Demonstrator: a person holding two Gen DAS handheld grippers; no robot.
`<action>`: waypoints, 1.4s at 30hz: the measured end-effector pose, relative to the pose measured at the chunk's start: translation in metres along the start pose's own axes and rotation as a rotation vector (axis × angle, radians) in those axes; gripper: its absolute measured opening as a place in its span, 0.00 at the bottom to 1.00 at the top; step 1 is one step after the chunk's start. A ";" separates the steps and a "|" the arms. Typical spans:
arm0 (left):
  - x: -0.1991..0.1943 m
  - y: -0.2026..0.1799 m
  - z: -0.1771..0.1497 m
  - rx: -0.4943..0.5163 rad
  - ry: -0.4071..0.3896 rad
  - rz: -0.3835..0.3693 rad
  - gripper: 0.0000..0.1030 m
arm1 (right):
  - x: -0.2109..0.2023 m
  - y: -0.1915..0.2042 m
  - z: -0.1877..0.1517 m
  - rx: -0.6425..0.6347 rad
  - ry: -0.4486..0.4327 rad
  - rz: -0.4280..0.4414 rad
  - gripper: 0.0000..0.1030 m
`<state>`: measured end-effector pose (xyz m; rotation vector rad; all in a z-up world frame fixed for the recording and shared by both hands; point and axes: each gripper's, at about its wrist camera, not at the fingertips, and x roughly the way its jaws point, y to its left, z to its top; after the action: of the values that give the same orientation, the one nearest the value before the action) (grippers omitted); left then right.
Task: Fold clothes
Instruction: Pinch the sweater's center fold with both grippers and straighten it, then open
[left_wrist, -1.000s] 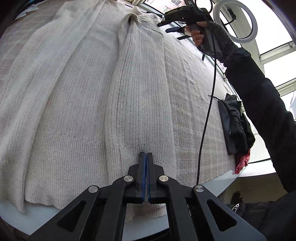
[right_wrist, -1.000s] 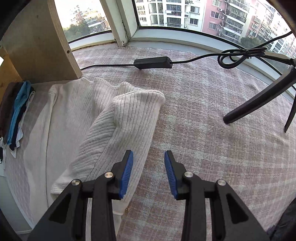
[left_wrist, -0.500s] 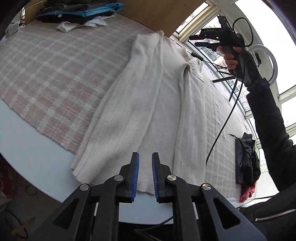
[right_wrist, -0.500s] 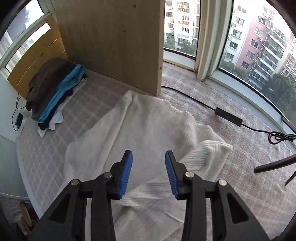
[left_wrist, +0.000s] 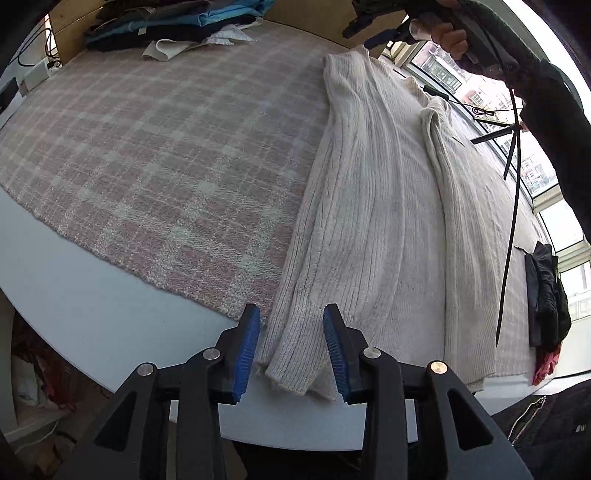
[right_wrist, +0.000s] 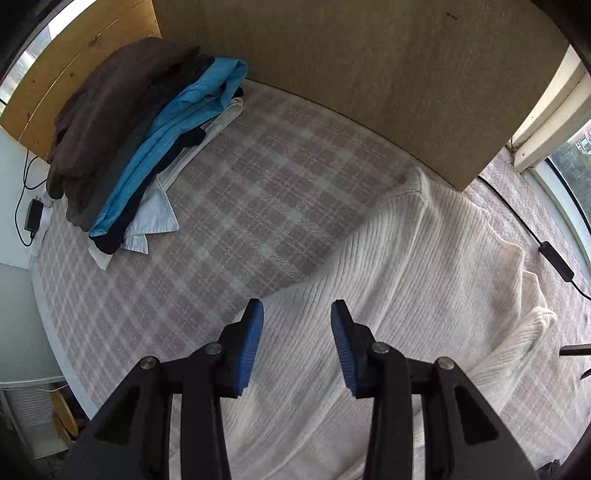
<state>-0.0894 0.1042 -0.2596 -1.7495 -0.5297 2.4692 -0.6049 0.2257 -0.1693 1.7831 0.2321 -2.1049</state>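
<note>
Plaid cloth (left_wrist: 155, 155) bears cream sweater (left_wrist: 373, 206) (cuff between opening left jaws, untouched).

text: none legible | labels: none | brands: none | numbers: none

1 cream ribbed knit sweater (left_wrist: 373, 206), spread flat. 1 pink-and-white plaid cloth (left_wrist: 155, 147) under it. 1 stack of folded clothes (right_wrist: 140, 122), at least 4 layers visible: brown, grey, blue, white. 1 black garment heap (left_wrist: 546, 295) with something red beneath it. 2 black grippers with blue pads: left (left_wrist: 291, 347), right (right_wrist: 297, 343).
</note>
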 end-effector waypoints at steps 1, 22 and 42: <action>0.000 0.000 0.000 0.010 -0.005 -0.020 0.33 | -0.002 0.002 0.003 0.015 0.001 -0.003 0.37; 0.000 0.020 0.009 0.134 0.031 -0.193 0.09 | 0.069 0.056 -0.004 0.008 0.218 -0.273 0.28; -0.035 -0.087 -0.018 0.340 -0.077 -0.084 0.07 | -0.024 -0.135 -0.105 0.362 -0.213 0.403 0.13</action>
<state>-0.0730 0.1813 -0.2054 -1.4770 -0.1686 2.4031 -0.5574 0.3911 -0.1799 1.5947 -0.5509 -2.1005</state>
